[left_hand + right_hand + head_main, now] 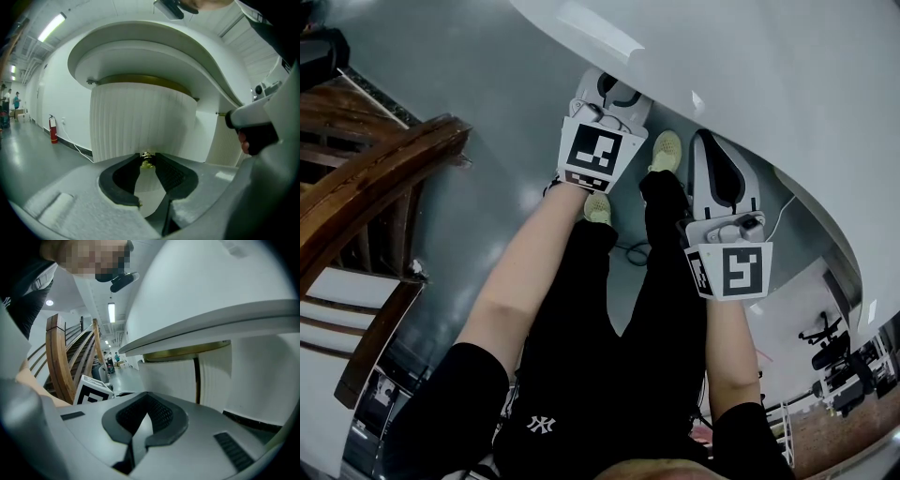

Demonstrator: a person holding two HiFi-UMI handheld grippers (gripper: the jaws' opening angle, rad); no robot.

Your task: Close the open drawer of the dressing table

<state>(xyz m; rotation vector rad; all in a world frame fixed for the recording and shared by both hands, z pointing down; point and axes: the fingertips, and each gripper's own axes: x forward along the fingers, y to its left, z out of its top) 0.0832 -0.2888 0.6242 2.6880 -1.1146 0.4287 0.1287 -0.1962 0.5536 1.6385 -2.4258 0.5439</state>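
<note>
The white dressing table (750,66) curves over my legs at the upper right. Its drawer has a fluted white front (140,119) and a brass strip shows along the drawer's top edge. My left gripper (147,159) is shut on the drawer's small gold knob (147,162); from above, this left gripper (619,94) reaches under the tabletop's edge. In the right gripper view the drawer front (168,376) stands a little forward of the neighbouring fluted panel (213,376). My right gripper (146,412) is shut with nothing in it; the right gripper (708,141) hangs just right of the left one.
A dark wooden curved railing (384,178) stands to my left, and the railing (58,357) also shows behind the left gripper's marker cube (93,391). A cable (633,251) lies on the grey floor by my feet. A red fire extinguisher (54,129) stands by the far wall.
</note>
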